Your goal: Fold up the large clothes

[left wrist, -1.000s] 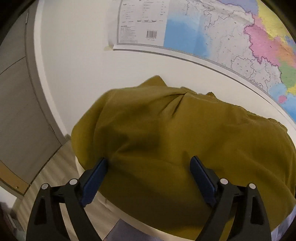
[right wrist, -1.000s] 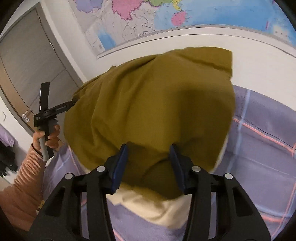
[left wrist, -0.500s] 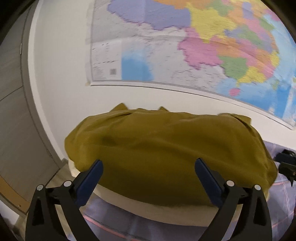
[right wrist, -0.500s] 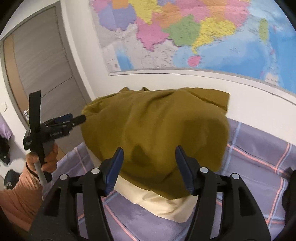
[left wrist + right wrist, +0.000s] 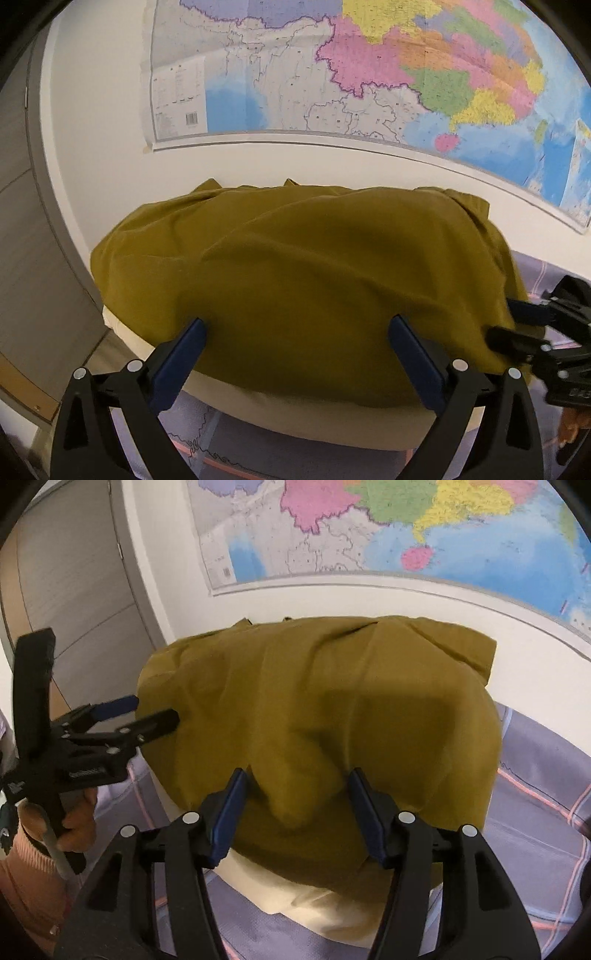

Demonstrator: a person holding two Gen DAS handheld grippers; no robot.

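Note:
A large olive-yellow garment (image 5: 314, 280) lies folded in a mound on a cream pillow (image 5: 325, 417) against the wall; it also shows in the right wrist view (image 5: 325, 716). My left gripper (image 5: 297, 332) is open and empty, its blue pads just in front of the garment's near edge. My right gripper (image 5: 297, 782) is open, with a fold of the garment bulging between its pads, not clamped. The left gripper also shows at the left of the right wrist view (image 5: 157, 710), and the right gripper at the right of the left wrist view (image 5: 506, 321).
A purple checked bedsheet (image 5: 535, 812) lies under the pillow. A large coloured map (image 5: 369, 74) hangs on the white wall behind. A grey door (image 5: 74, 590) stands at the left. The person's hand in an orange sleeve (image 5: 22, 867) holds the left gripper.
Both grippers have let go of the garment and drawn back a little. The right gripper has opened wider. The garment has settled on the pillow.

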